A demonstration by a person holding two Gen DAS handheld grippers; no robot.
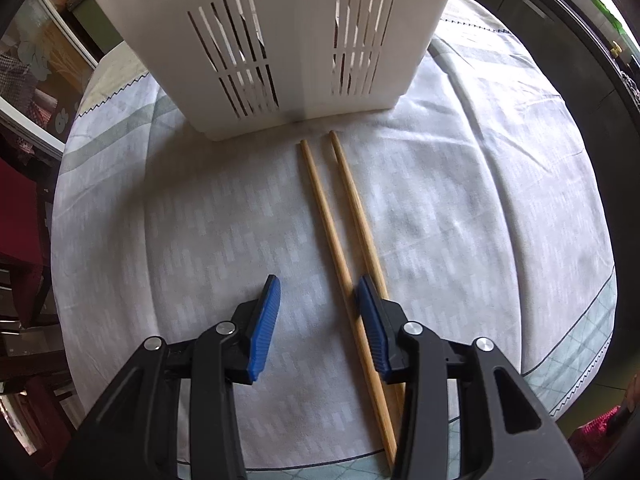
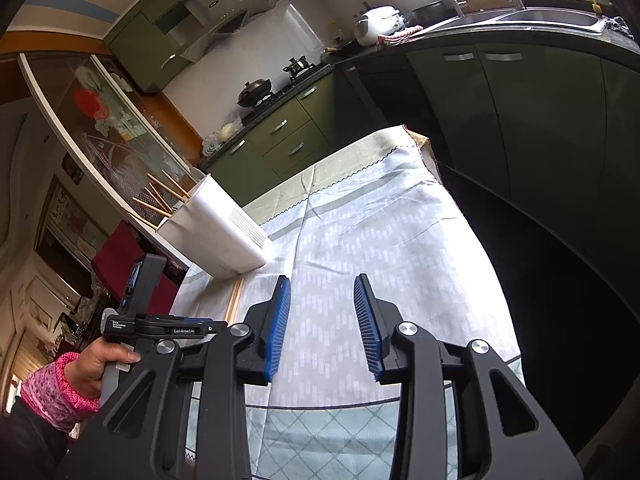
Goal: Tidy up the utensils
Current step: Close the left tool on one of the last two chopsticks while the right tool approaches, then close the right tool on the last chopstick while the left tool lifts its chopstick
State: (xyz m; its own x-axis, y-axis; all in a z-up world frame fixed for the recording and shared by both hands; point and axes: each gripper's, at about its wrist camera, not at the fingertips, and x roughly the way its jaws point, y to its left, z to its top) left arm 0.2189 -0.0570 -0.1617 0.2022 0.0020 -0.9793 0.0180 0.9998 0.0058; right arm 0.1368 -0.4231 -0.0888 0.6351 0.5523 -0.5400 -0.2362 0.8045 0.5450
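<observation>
Wooden chopsticks [image 1: 344,248], two of them, lie side by side on the pale patterned tablecloth [image 1: 480,220], tips pointing toward the white slotted utensil holder [image 1: 272,48] and stopping just short of its base. Left gripper [image 1: 318,296] sits low over the cloth with jaws spread wide, nothing pinched. Its right blue pad [image 1: 370,320] overlaps the right-hand chopstick in the left wrist view; the left-hand chopstick runs through the gap, close to that pad. Contact cannot be told.

Right gripper [image 2: 322,300] hovers over the same cloth, jaws spread, empty, well apart from the holder. From the right wrist view, the holder [image 2: 216,232] stands at the table's far left, with several more chopsticks [image 2: 160,200] sticking up out of its top. A short strip of the loose chopsticks [image 2: 235,300] shows just below the holder's base. The person's left hand [image 2: 96,368], in a pink sleeve [image 2: 52,396], grips the left tool handle at lower left. Green kitchen cabinets [image 2: 280,136] and a stove with a wok [image 2: 256,92] sit behind the table.
</observation>
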